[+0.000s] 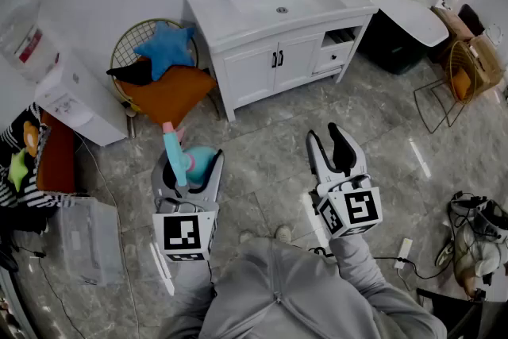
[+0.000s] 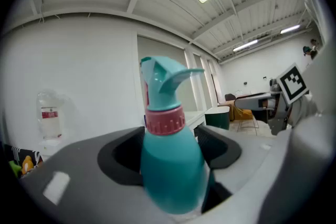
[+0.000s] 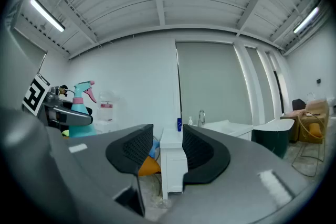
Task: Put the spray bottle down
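Teal spray bottle [image 2: 170,165]: upright, aloft over the floor [image 1: 262,143].
Left tool [image 1: 190,164]: clamped round its lower body.
Right tool [image 1: 327,137]: jaws narrowly apart, empty.
Handling: probably light, smooth plastic; body grip suits.

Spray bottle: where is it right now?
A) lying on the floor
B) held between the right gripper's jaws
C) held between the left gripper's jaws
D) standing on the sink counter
C: the left gripper view shows the teal spray bottle upright between the jaws of the left gripper, which close on its body, while the right gripper has its jaws apart with nothing between them.
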A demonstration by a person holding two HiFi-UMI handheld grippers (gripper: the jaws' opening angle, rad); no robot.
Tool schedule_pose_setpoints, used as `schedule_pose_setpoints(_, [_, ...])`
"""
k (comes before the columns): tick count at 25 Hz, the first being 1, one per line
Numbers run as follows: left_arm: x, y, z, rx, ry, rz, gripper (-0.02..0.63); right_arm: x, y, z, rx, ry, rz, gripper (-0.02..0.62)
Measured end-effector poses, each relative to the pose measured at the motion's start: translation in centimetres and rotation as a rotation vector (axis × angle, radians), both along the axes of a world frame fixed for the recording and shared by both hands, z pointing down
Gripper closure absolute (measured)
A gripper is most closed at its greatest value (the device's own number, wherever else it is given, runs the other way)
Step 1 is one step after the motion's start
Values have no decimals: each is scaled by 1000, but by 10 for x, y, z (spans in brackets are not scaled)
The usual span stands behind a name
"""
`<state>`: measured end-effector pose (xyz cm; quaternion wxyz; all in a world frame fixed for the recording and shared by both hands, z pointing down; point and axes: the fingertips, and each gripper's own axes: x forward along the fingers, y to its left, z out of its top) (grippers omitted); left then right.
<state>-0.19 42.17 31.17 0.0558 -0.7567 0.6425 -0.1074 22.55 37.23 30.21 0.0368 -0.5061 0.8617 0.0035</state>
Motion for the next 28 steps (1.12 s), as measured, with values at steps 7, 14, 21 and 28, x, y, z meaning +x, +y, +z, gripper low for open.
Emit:
schedule_pose_setpoints(7, [0,1,3,1,9,-1,239,-1,0,2,5,5,-2,423])
schedule_pose_setpoints(14, [-2,0,1,6,14,-2,239,-2,-1,2,7,3,-5,423])
schedule_pose_setpoints(21, [-10,-1,1,7,20,-4,239,-11,-1,0,4,13,-6,423])
schedule_pose_setpoints(28, [-22,-3,3,4,20,6,239,-20,0,-3,12,-8,6,423])
